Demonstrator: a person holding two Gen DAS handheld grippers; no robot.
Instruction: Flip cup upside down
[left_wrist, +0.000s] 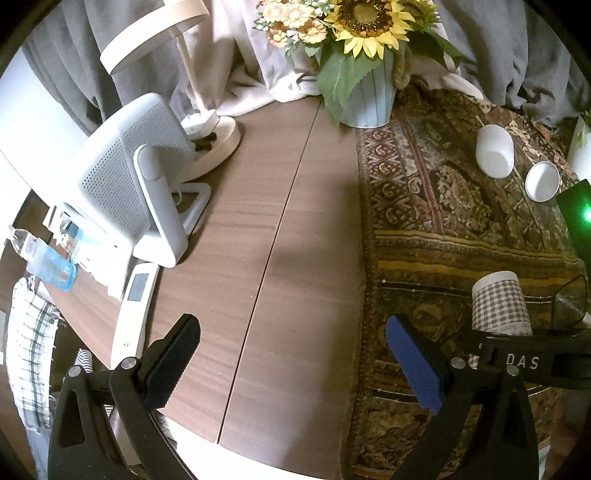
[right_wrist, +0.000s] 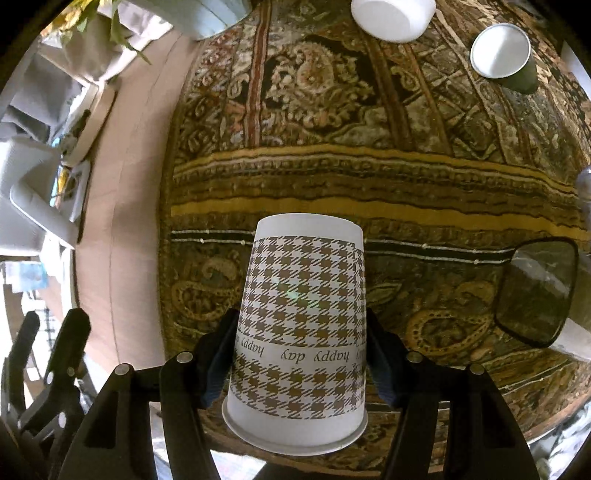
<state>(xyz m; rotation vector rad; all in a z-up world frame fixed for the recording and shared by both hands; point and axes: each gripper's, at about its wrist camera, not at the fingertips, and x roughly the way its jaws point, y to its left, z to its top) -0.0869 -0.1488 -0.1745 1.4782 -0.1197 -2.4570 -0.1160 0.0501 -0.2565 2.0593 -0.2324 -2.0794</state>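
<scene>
Left wrist view: left gripper (left_wrist: 293, 363) jaws spread wide, nothing between them, over brown wooden tabletop (left_wrist: 258, 229); houndstooth-patterned paper cup (left_wrist: 500, 304) seen at far right, base up, beside patterned brown-gold table runner (left_wrist: 443, 206), sunflower bouquet in pale blue pot (left_wrist: 369, 66), white desk fan (left_wrist: 125, 177). Right wrist view: right gripper (right_wrist: 301, 360) closed on the cup's sides, rim toward camera, "happy day" lettering inverted; white bowl (right_wrist: 393, 16) and green cup with white interior (right_wrist: 502, 55) beyond; clear black-rimmed container (right_wrist: 535, 291) at right.

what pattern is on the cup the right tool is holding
Brown-and-white houndstooth on the cup, with a white "happy day" band; clearest in the right wrist view.
</scene>
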